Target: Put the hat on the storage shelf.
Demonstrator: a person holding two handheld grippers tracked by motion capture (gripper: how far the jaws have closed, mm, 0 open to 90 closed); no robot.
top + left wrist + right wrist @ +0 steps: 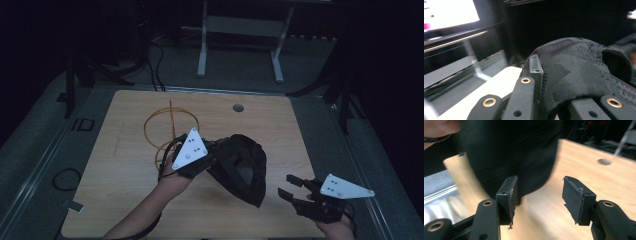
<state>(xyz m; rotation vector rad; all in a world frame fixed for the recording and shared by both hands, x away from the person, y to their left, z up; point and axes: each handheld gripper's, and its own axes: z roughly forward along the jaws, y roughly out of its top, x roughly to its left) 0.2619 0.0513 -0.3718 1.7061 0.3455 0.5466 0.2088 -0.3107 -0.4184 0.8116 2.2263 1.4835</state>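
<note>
A black knit fabric cap [245, 165] hangs tilted over the middle of the wooden table [120, 170], its lower edge near the tabletop. My left gripper [218, 157] is shut on the cap's left side, under the white three-cornered plate. In the left gripper view the cap [576, 62] drapes over the jaws of the left gripper [556, 85], with one clear pad pressed against the fabric. My right gripper [286, 186] is at the table's front right corner, open and holding nothing. Ahead of the right gripper [540, 192] the cap [511, 152] hangs just beyond the left pad.
Thin yellow hoops [167, 127] lie on the table behind my left hand. A round hole [238, 107] is near the far edge, seen too as the hole [604, 161] beyond the right jaw. White desk legs [202, 50] and floor cables [65, 177] surround the table.
</note>
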